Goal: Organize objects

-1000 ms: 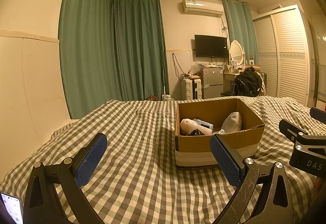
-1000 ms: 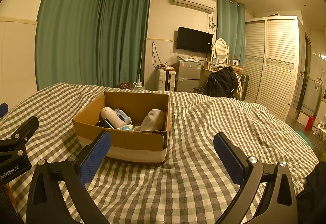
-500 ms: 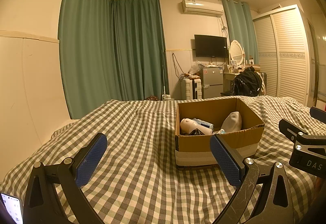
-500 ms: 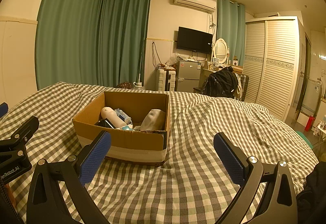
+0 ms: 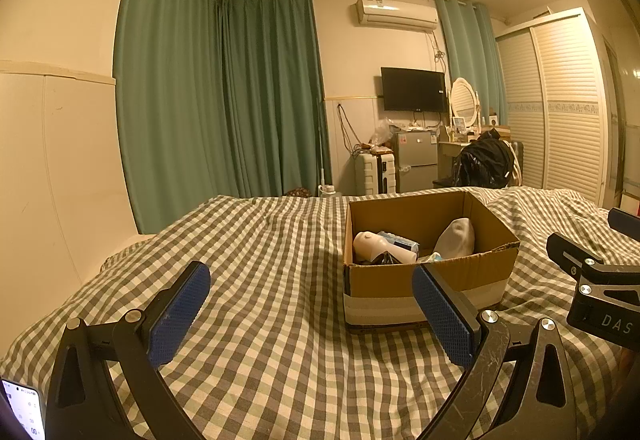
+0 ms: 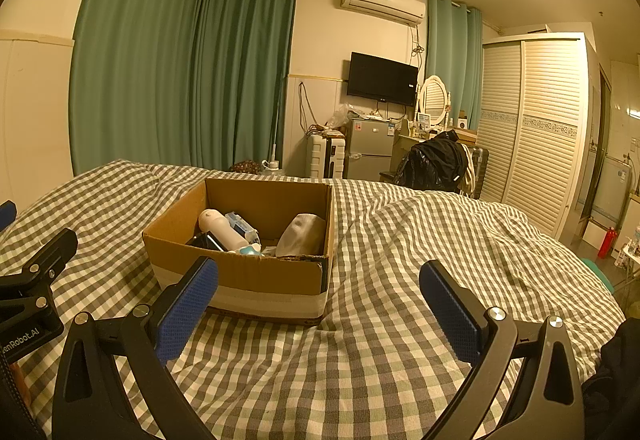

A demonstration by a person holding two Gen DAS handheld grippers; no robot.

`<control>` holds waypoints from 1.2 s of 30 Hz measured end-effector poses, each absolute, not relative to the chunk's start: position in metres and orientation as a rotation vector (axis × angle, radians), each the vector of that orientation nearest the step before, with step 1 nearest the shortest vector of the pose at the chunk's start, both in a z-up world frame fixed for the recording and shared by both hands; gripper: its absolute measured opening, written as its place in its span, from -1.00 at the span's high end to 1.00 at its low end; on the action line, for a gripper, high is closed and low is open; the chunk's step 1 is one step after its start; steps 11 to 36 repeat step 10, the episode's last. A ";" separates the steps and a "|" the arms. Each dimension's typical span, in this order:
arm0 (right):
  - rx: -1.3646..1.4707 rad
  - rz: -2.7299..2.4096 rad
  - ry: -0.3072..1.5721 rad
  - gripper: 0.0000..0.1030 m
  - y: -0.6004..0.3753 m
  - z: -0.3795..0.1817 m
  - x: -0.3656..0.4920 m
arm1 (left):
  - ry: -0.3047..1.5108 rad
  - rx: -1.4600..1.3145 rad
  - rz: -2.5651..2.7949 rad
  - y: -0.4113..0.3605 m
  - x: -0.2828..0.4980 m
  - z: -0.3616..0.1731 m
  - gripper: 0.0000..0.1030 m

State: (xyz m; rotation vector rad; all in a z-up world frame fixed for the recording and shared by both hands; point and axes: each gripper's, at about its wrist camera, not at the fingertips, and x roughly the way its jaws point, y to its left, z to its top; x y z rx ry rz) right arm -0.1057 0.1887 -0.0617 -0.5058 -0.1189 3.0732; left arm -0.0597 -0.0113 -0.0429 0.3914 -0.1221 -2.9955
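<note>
An open cardboard box [image 5: 460, 280] stands on the checked bed cover; it also shows in the right wrist view [image 6: 256, 276]. Inside lie a white bottle [image 5: 378, 246], a blue-and-white pack [image 5: 398, 240] and a grey cloth lump [image 5: 456, 238]; the right wrist view shows the bottle [image 6: 222, 228] and the cloth lump [image 6: 302, 234] too. My left gripper [image 5: 312, 316] is open and empty, hovering in front of the box to its left. My right gripper [image 6: 320, 308] is open and empty, in front of the box's right corner.
The checked bed cover [image 5: 260, 300] spreads all around the box, with folds on the right [image 6: 460, 240]. Beyond the bed stand green curtains [image 5: 224, 100], a small fridge [image 6: 370, 148], a chair with a black jacket [image 6: 436, 164] and a louvred wardrobe [image 6: 536, 132].
</note>
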 end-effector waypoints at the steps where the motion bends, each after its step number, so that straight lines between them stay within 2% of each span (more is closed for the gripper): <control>1: -0.506 3.073 -0.119 -0.96 0.189 -0.062 -0.106 | -0.122 0.392 -2.995 -0.011 -0.060 -0.043 -1.00; 36: -0.511 3.074 -0.122 -0.96 0.190 -0.066 -0.105 | -0.121 0.379 -2.995 -0.013 -0.056 -0.045 -1.00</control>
